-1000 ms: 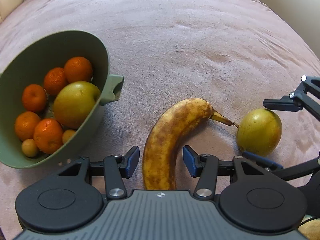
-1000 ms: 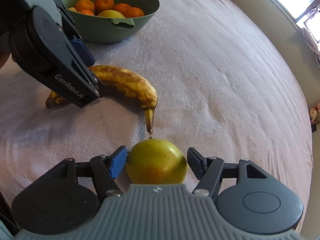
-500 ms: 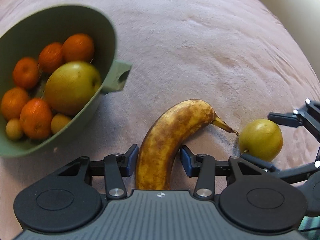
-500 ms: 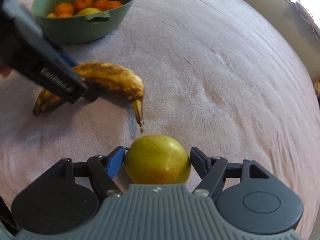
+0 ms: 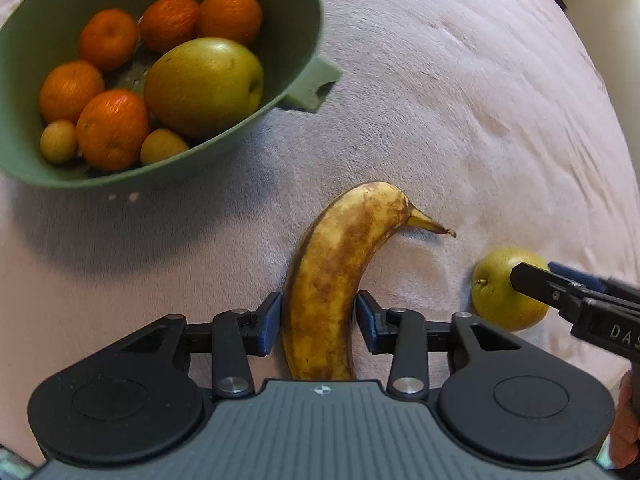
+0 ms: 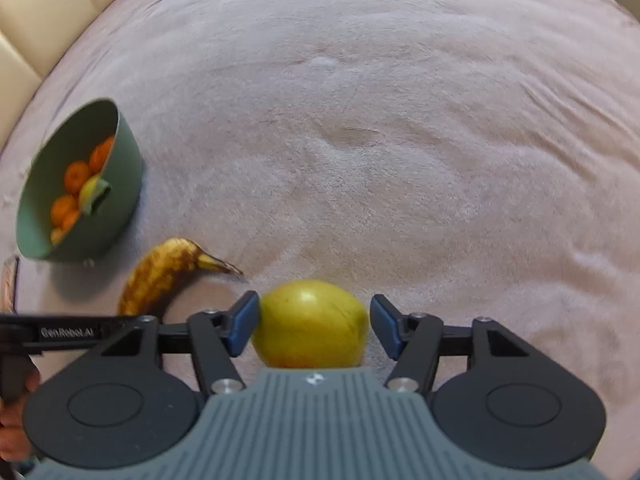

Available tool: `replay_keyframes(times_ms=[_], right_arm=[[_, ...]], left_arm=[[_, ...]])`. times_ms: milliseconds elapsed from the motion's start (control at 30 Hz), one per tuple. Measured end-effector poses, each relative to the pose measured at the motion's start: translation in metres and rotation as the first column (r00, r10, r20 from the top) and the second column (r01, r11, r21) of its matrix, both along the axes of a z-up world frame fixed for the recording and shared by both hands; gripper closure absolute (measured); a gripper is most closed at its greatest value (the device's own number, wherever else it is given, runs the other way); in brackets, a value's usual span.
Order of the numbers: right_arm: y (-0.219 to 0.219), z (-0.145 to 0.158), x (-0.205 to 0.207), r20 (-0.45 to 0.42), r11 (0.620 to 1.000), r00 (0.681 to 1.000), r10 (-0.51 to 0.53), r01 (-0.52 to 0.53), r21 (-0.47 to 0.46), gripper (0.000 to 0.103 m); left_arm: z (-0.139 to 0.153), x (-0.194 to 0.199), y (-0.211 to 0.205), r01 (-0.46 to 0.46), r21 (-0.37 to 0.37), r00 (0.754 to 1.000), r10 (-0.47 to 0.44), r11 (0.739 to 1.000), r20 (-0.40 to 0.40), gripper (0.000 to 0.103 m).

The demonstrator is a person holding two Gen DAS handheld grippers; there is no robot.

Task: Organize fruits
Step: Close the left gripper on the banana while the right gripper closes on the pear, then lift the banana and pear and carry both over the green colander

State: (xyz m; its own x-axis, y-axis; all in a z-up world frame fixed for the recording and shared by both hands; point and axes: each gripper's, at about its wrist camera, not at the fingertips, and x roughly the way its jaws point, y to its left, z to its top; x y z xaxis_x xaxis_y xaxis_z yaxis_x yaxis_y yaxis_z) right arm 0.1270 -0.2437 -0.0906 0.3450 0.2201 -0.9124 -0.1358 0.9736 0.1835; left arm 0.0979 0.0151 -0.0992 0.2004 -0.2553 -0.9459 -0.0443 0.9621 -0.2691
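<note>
Banana [image 5: 332,280] lies lengthwise between the left gripper [image 5: 316,322] fingers, pinched, stem toward 1 o'clock; right gripper [image 6: 312,328] fingers stand spread around the apple [image 6: 310,324].

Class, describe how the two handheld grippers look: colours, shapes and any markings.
Both the left gripper and the right gripper share a grey ribbed body, two round black discs, black linkages with silver rivets and blue finger pads. White lettering marks their sides.
</note>
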Motion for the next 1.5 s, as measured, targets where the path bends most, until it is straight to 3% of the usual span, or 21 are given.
replay_keyframes(times_ms=[133,300,400,467,733,833,1033,1500], right_arm=[[0.022,0.002,-0.009,0.046,0.978,0.984,0.174,-0.167,-0.126,0.035],[0.052,-0.008,-0.026,0.05,0.863,0.907,0.417,-0.379,-0.334,0.032],[0.061,-0.017,-0.033,0.027,0.793,0.867,0.498,-0.442,-0.42,0.033],[0.063,-0.022,-0.034,0.012,0.774,0.858,0.513,-0.456,-0.439,0.035],[0.057,-0.021,-0.021,0.031,0.818,0.883,0.469,-0.421,-0.392,0.034],[0.051,-0.021,-0.018,0.033,0.857,0.909,0.417,-0.381,-0.347,0.034],[0.04,-0.016,-0.014,0.027,0.919,0.951,0.309,-0.291,-0.265,0.034],[0.032,0.003,-0.018,0.077,0.957,0.971,0.228,-0.209,-0.202,0.035]], left_arm=[[0.002,0.002,-0.007,0.067,0.041,0.996,-0.07,0.997,0.06,0.049],[0.0,0.006,-0.023,0.157,0.118,0.978,-0.171,0.981,0.118,0.048],[-0.003,0.007,-0.029,0.19,0.149,0.97,-0.209,0.97,0.125,0.048],[-0.004,0.008,-0.031,0.196,0.157,0.968,-0.216,0.968,0.125,0.048],[-0.011,0.011,-0.041,0.209,0.165,0.966,-0.23,0.964,0.119,0.051],[-0.011,0.01,-0.044,0.214,0.183,0.964,-0.237,0.96,0.116,0.057],[-0.007,0.009,-0.037,0.159,0.167,0.978,-0.179,0.973,0.11,0.058],[0.031,-0.01,-0.027,0.125,0.185,0.965,-0.163,0.975,0.205,0.058]])
